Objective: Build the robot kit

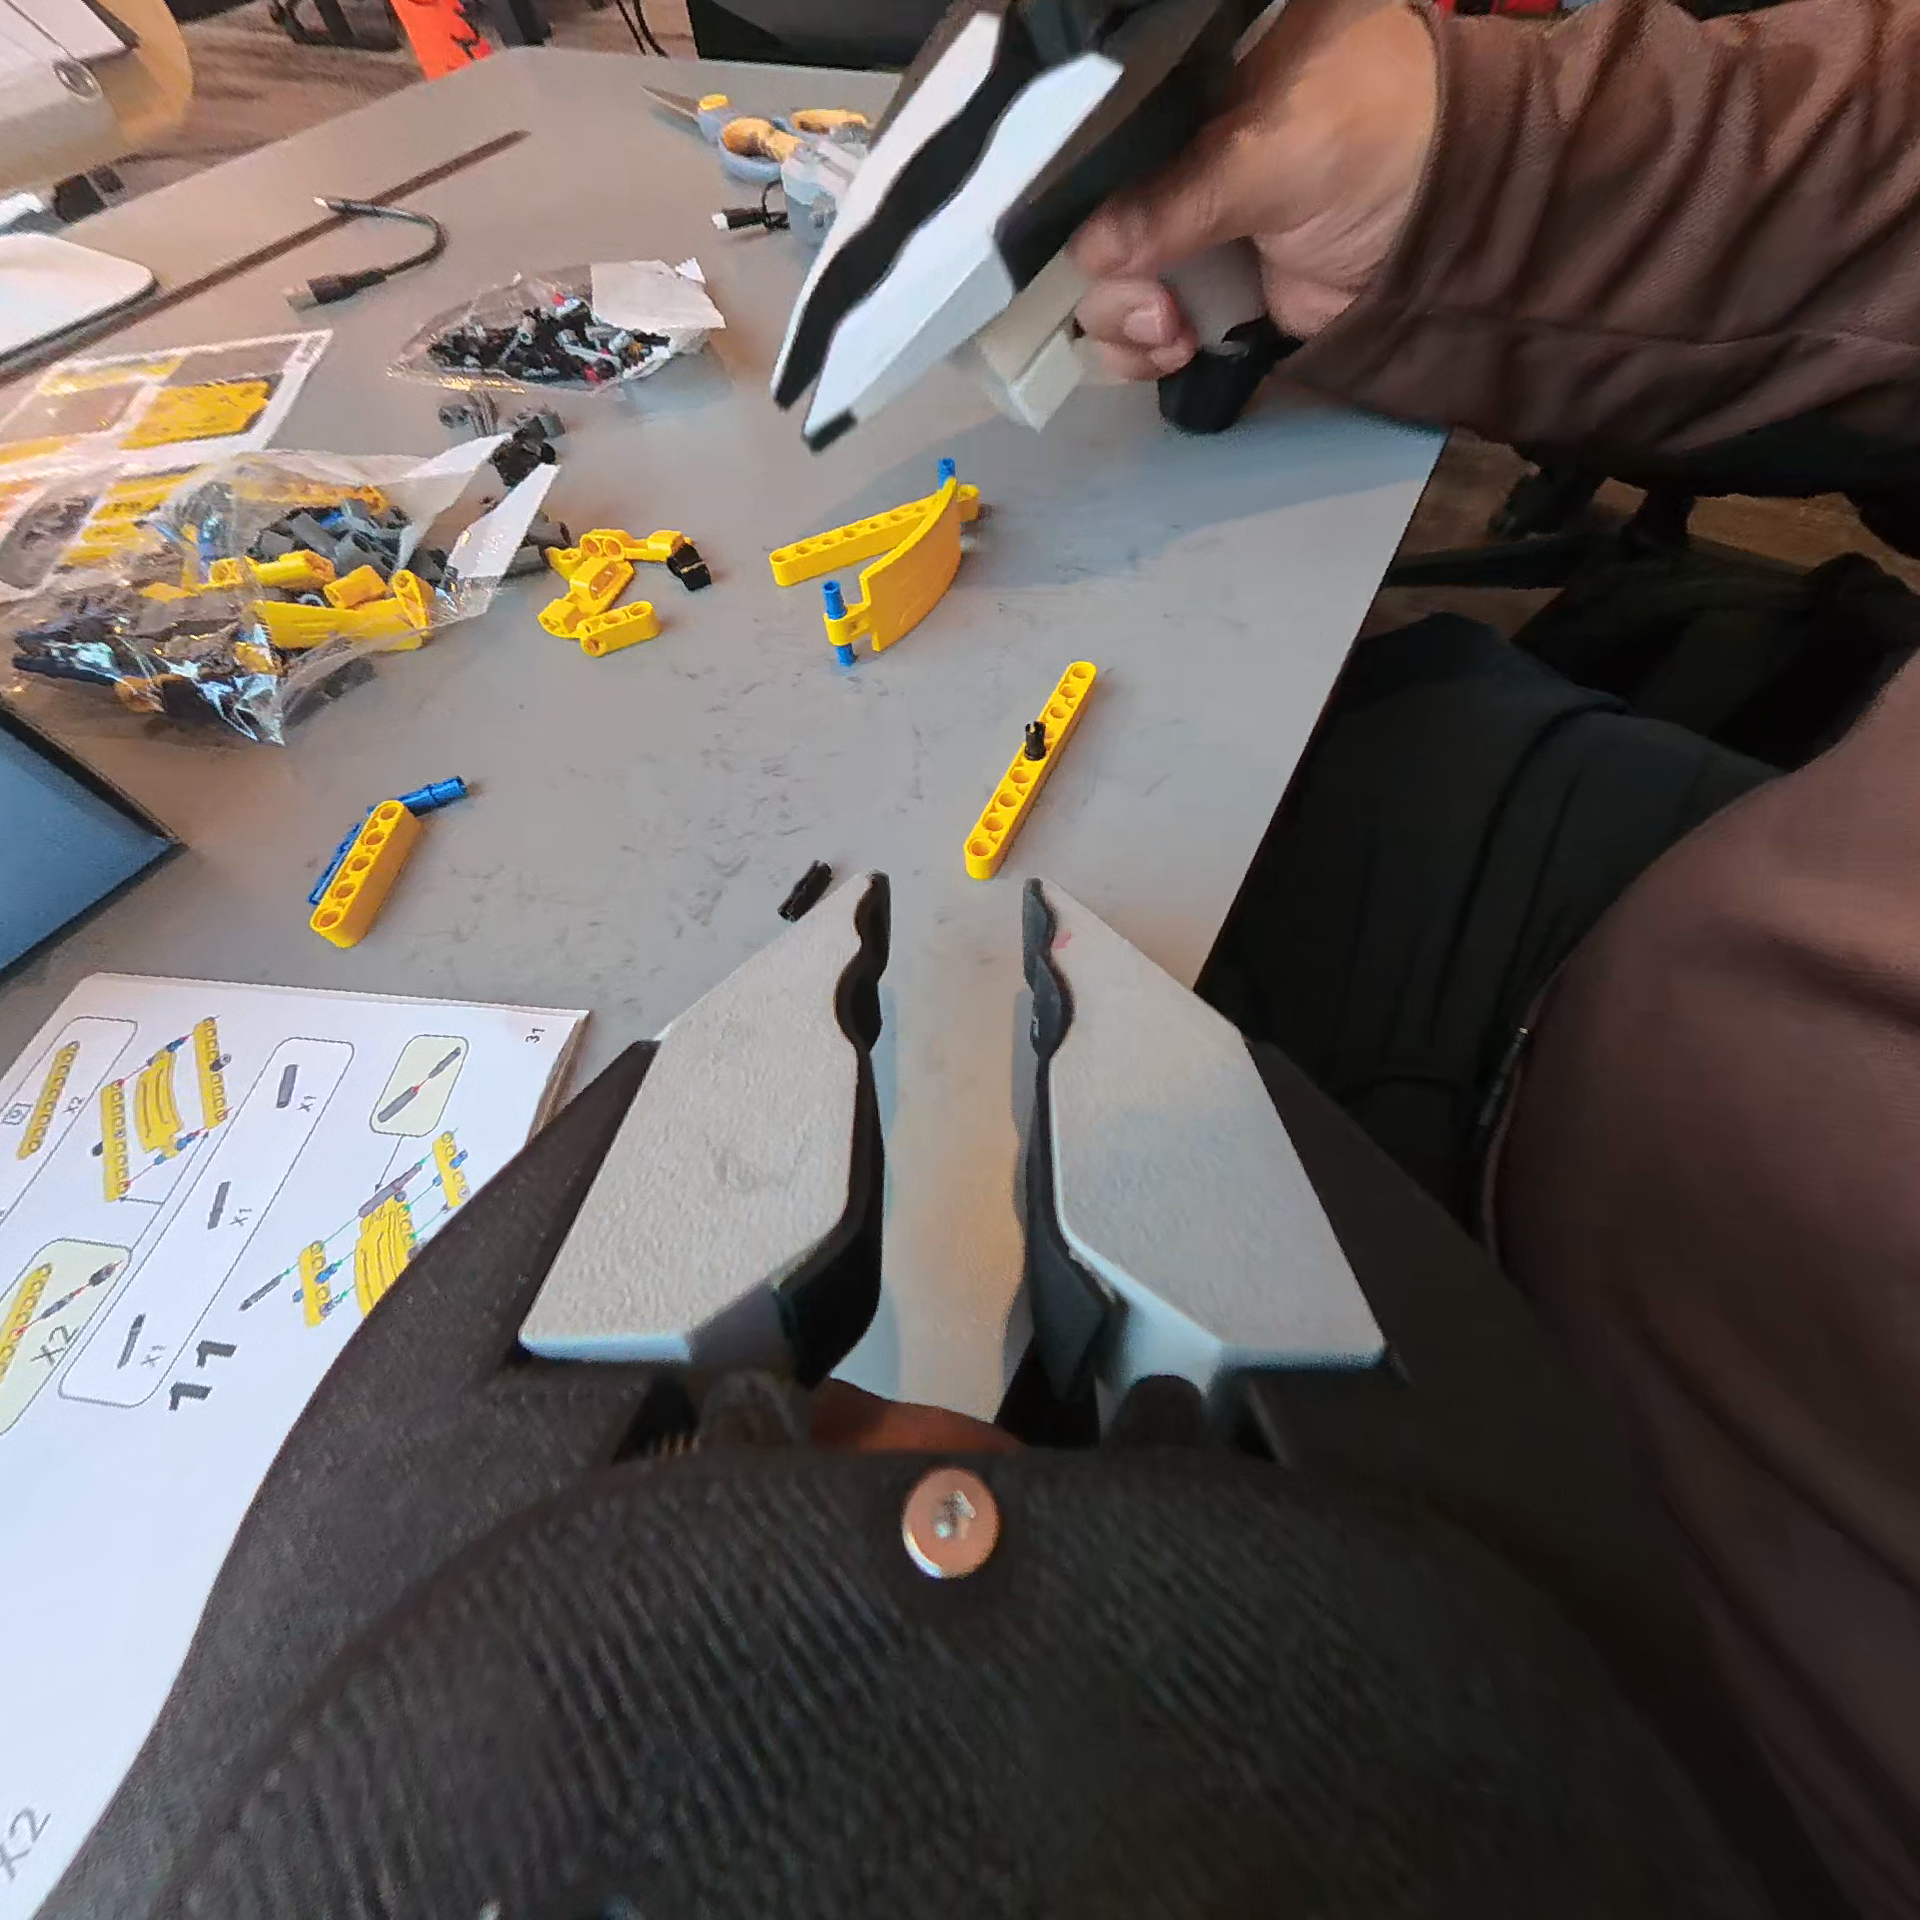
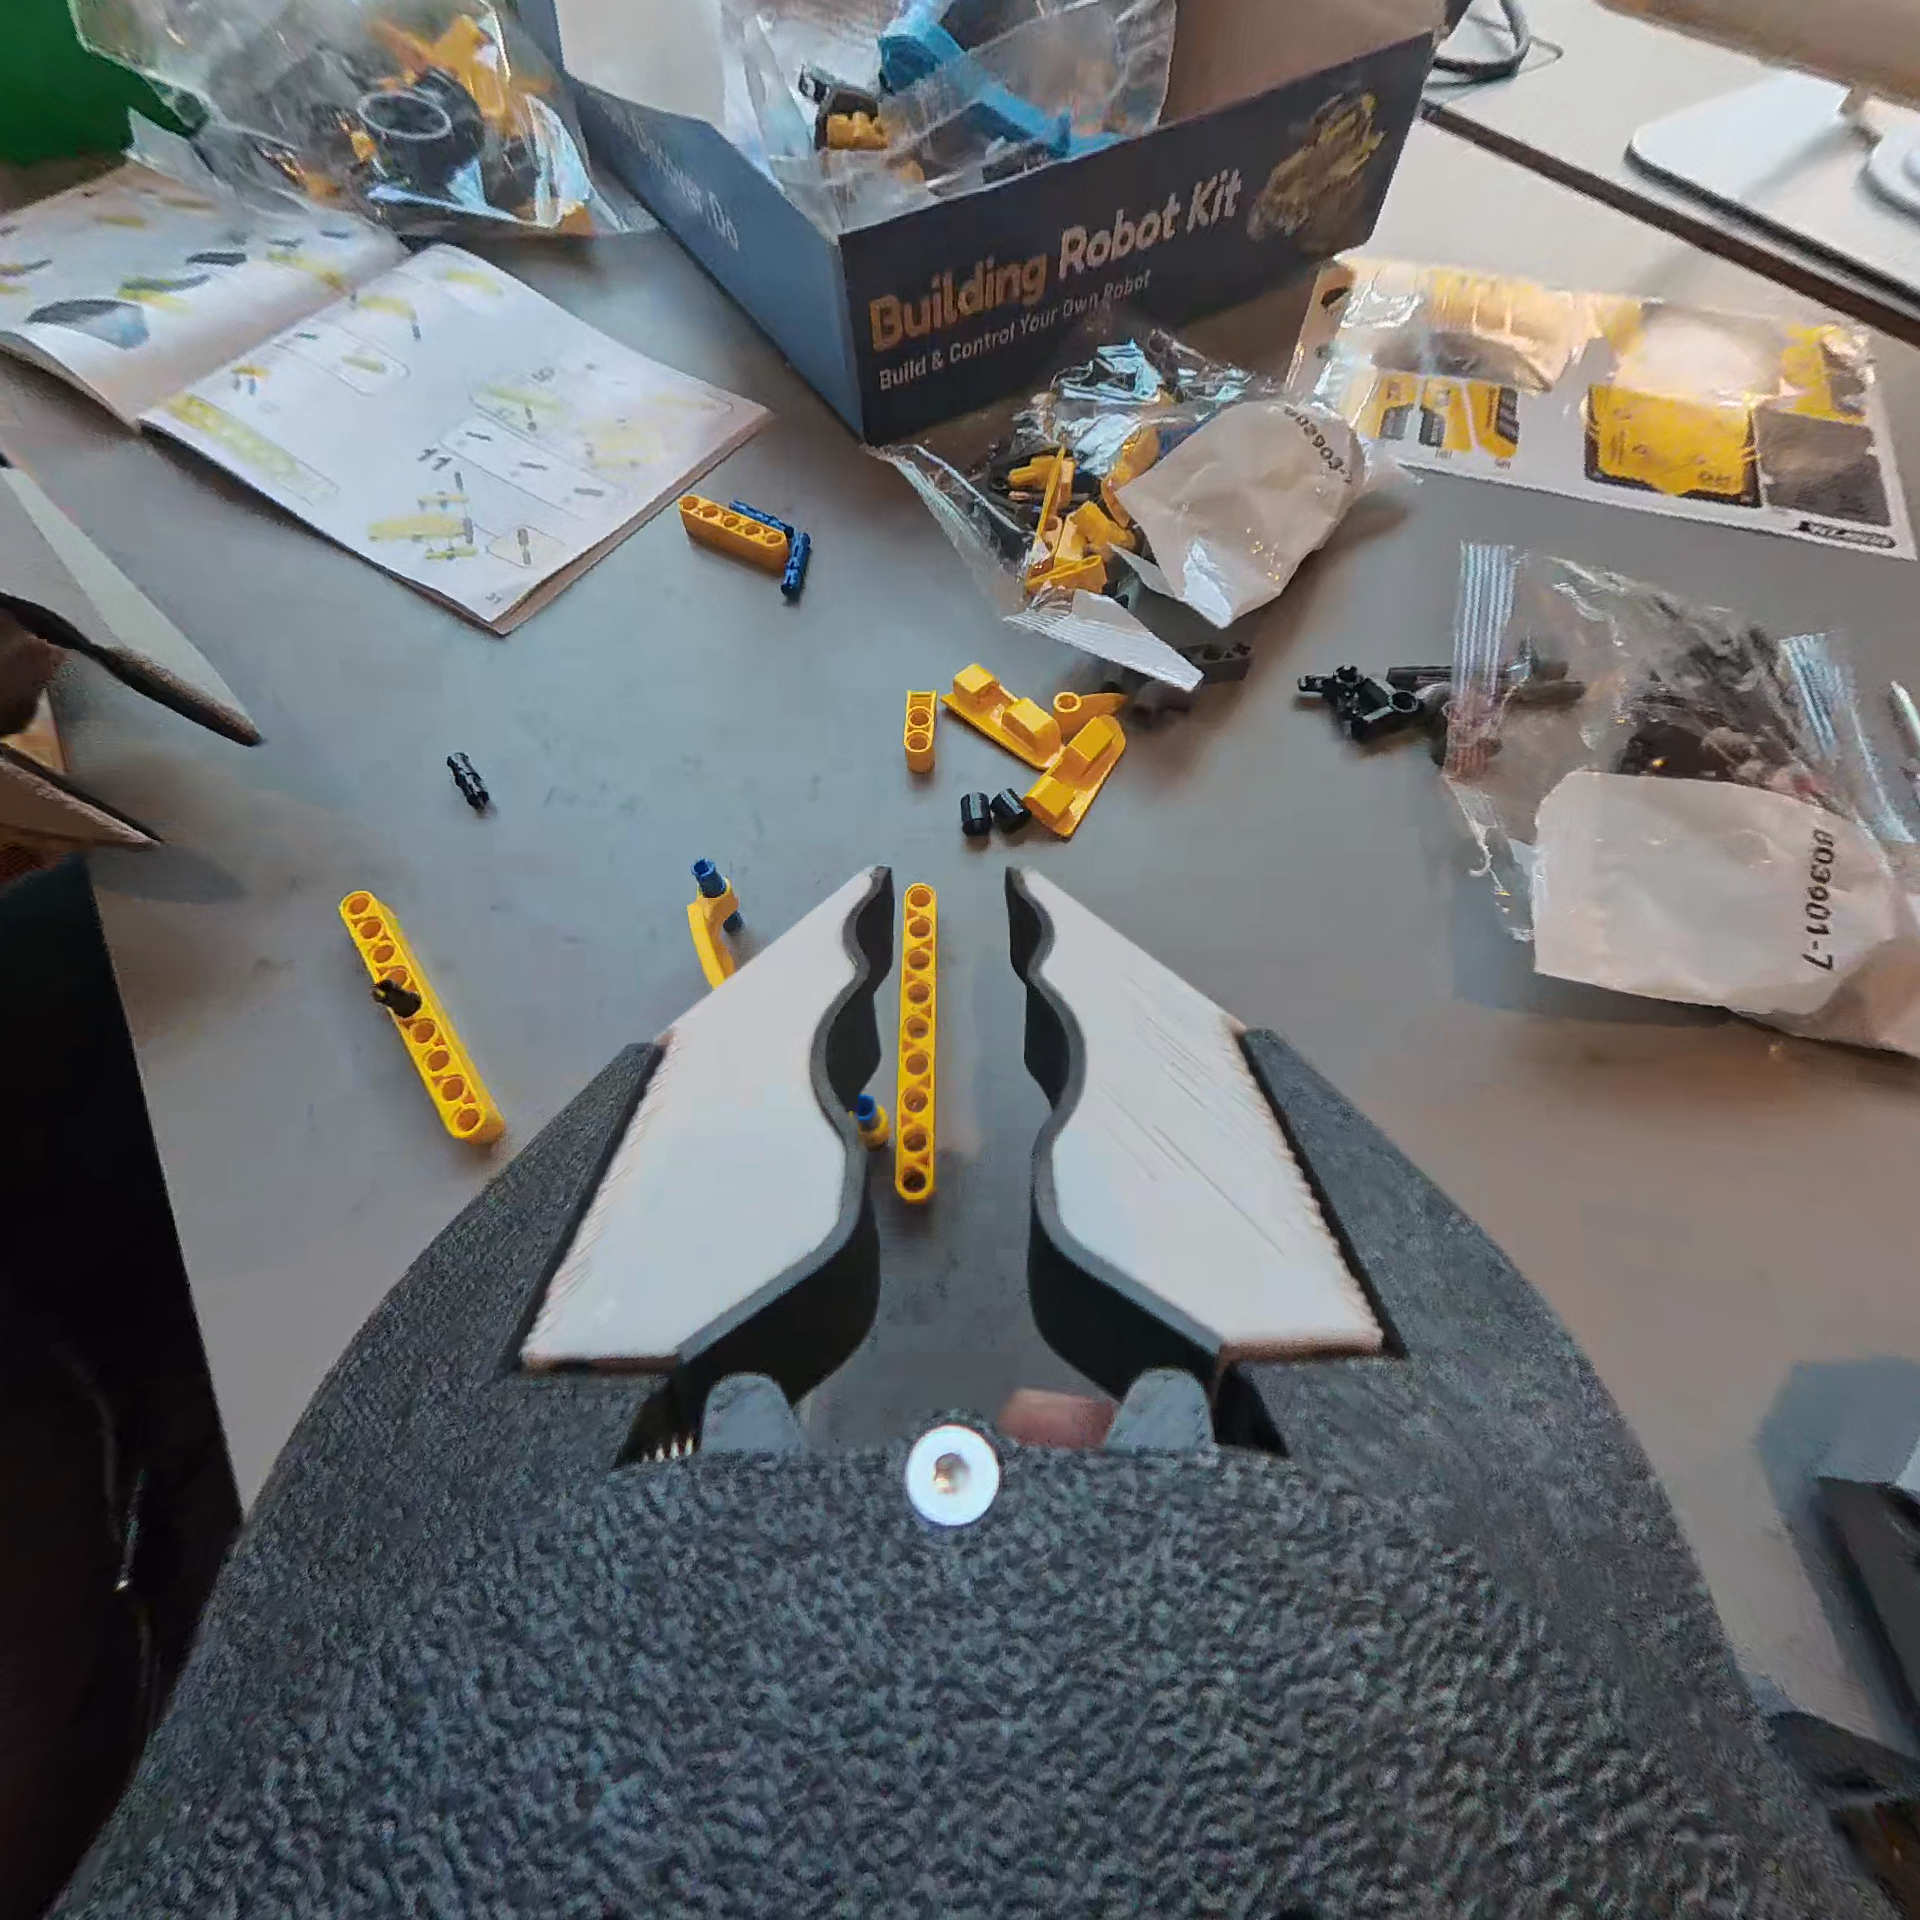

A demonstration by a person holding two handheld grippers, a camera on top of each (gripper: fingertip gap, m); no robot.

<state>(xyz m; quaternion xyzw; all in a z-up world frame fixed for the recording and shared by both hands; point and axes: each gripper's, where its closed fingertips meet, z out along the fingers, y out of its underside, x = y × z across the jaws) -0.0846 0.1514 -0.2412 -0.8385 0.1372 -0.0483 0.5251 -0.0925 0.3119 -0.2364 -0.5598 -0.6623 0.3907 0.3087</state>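
My left gripper (image 1: 956, 894) is open and empty, low over the grey table (image 1: 675, 748). A small black pin (image 1: 805, 890) lies just left of its tip, and a long yellow beam with a black pin in it (image 1: 1031, 769) lies just ahead to the right. My right gripper (image 2: 948, 883) is open and hovers above a yellow assembly (image 1: 894, 561) of a curved panel, a long beam and blue pins. In the right wrist view that assembly's beam (image 2: 916, 1039) shows between the open fingers, apart from both. The right gripper (image 1: 904, 260) also shows in the left wrist view, held by a hand.
An open dark kit box (image 2: 1039, 260), torn bags of parts (image 2: 1143, 520) (image 2: 1683, 831) (image 1: 208, 592), an open instruction booklet (image 1: 208, 1195), a sticker sheet (image 2: 1662, 416), loose yellow pieces (image 2: 1029, 738) and a short yellow beam with blue pins (image 1: 364, 873) lie around. The table edge (image 1: 1299, 779) runs at the right. My hands' fingertips stand some 15 cm from each other. The small black pin (image 1: 805, 890) lies around 4 cm away from my left fingertips. Seen from the right wrist view (image 2: 456, 776) as well.
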